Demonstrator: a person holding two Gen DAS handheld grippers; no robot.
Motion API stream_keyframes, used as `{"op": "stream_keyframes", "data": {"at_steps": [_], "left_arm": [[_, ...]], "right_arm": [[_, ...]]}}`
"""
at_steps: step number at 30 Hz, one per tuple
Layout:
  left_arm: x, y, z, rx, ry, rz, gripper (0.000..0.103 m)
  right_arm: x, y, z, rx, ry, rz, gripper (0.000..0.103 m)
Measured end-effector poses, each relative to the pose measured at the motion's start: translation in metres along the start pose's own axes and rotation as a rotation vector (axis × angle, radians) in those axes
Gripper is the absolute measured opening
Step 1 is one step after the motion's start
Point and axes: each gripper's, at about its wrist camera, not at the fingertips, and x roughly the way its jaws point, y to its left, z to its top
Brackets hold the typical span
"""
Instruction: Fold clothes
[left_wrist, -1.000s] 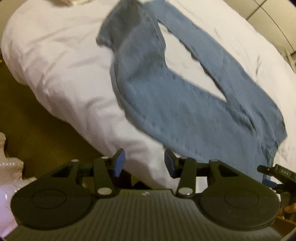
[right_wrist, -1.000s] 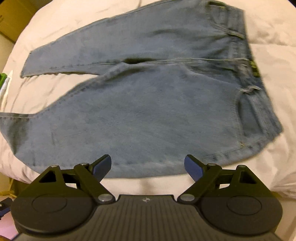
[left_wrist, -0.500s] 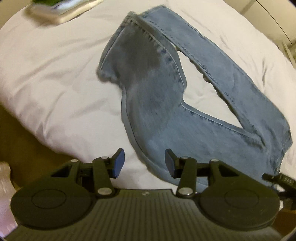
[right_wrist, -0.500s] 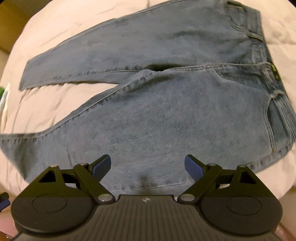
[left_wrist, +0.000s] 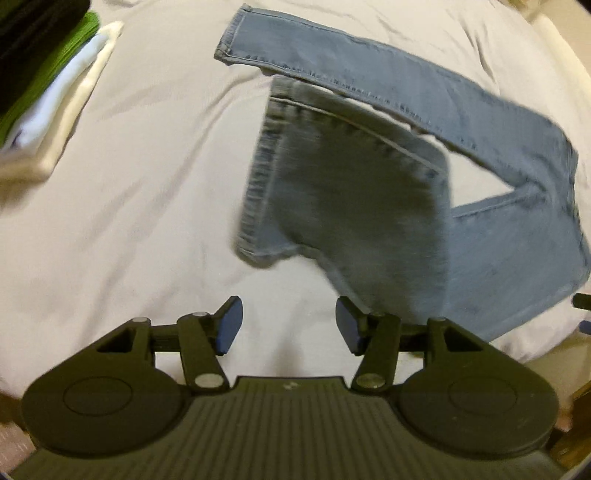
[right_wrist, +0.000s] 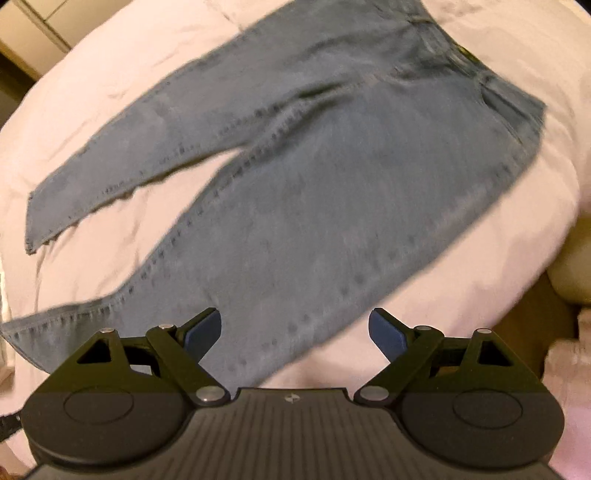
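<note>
Left wrist view: we noted the jeans (left_wrist: 388, 184) spread flat on the white bed (left_wrist: 147, 184), folded clothes (left_wrist: 55, 92) stacked far left. Left claw (left_wrist: 288, 325) had just been opening, nothing between its pads. Right claw (right_wrist: 295, 332) stood spread above the jeans (right_wrist: 314, 203), empty.

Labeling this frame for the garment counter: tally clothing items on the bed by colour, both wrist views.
Blue: 1, the jeans spread on the bed
Black: 1, folded garment
Green: 1, folded garment
White: 1, folded garment
Cream: 1, folded garment
Total: 5
</note>
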Motion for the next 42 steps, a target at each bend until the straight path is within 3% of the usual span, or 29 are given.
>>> {"op": "stream_keyframes", "data": {"at_steps": [2, 9, 11, 13, 16, 19, 22, 24, 26, 28, 30, 33, 35, 40, 42], "left_arm": [[0.007, 0.008, 0.006, 0.038, -0.004, 0.001, 0.057], [0.038, 0.013, 0.026, 0.209, -0.076, 0.028, 0.06], [0.049, 0.013, 0.031, 0.245, -0.105, 0.0, 0.068], [0.059, 0.011, 0.035, 0.276, -0.122, -0.037, 0.066], [0.055, 0.011, 0.039, 0.279, -0.109, -0.137, 0.006], [0.029, 0.018, 0.039, 0.249, -0.107, -0.253, 0.005], [-0.023, 0.046, 0.035, 0.191, -0.074, -0.309, 0.007], [-0.046, 0.073, 0.032, 0.134, -0.041, -0.284, 0.012], [-0.051, 0.11, 0.03, 0.003, 0.009, -0.219, 0.018], [-0.045, 0.141, 0.025, -0.101, 0.063, -0.121, 0.014], [-0.035, 0.156, 0.018, -0.132, 0.109, -0.016, 0.014], [-0.021, 0.141, 0.008, -0.086, 0.128, -0.002, 0.018], [-0.01, 0.106, 0.007, -0.006, 0.11, -0.046, 0.034], [0.037, 0.009, 0.007, 0.184, 0.085, -0.129, 0.036], [0.051, -0.018, -0.002, 0.212, 0.064, -0.116, 0.037]], "right_arm": [[-0.003, -0.003, -0.013, 0.043, 0.002, -0.019, 0.089], [-0.014, -0.004, -0.041, 0.116, -0.025, -0.061, 0.089], [-0.017, -0.005, -0.046, 0.124, -0.029, -0.077, 0.089], [-0.019, -0.009, -0.051, 0.131, -0.032, -0.101, 0.089], [-0.024, -0.017, -0.057, 0.154, -0.029, -0.129, 0.089], [-0.029, -0.023, -0.063, 0.184, -0.026, -0.136, 0.089], [-0.029, -0.026, -0.065, 0.206, -0.017, -0.125, 0.089], [-0.026, -0.026, -0.065, 0.205, -0.008, -0.114, 0.089], [-0.021, -0.022, -0.066, 0.194, 0.007, -0.099, 0.089], [-0.015, -0.016, -0.068, 0.175, 0.024, -0.081, 0.089], [-0.011, -0.008, -0.071, 0.143, 0.03, -0.068, 0.089], [-0.009, 0.0, -0.074, 0.093, 0.033, -0.071, 0.089], [-0.011, -0.001, -0.077, 0.085, 0.034, -0.08, 0.089], [-0.021, -0.01, -0.086, 0.105, 0.028, -0.114, 0.089], [-0.026, -0.014, -0.089, 0.104, 0.026, -0.13, 0.089]]}}
